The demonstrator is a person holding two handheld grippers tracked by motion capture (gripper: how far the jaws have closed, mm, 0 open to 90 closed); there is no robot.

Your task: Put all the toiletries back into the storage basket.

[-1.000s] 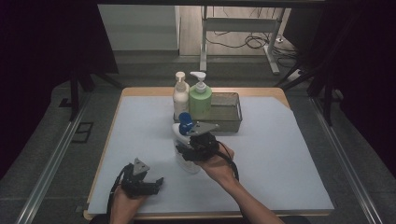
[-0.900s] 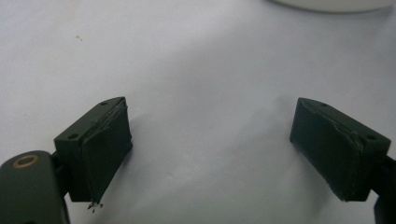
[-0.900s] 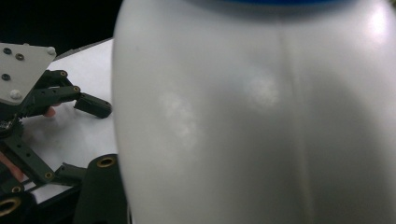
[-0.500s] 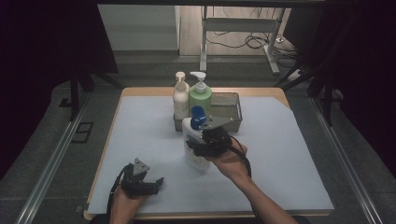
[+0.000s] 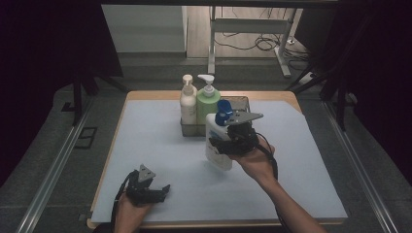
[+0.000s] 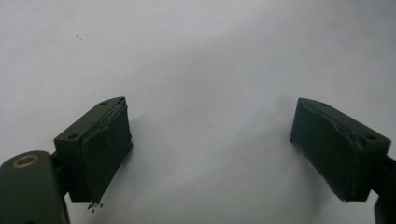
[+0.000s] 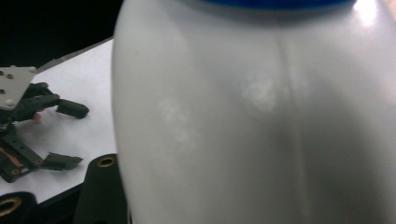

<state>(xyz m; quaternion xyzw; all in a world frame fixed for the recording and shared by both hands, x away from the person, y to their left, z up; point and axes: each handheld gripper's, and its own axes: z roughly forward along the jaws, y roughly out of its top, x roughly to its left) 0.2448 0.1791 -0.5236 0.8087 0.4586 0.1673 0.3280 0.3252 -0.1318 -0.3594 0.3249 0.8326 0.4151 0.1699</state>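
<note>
White sheet (image 5: 160,141) covers the wooden table (image 5: 145,95), dark room around. Three bottles: cream one (image 5: 188,101) and green one (image 5: 208,99) upright in the grey bin (image 5: 240,103), white blue-capped bottle (image 5: 218,143) clamped in the right gripper (image 5: 232,141) before the bin. Left gripper (image 5: 148,188), jaws wide and empty, rests near the front edge; bare sheet lies either side.
</note>
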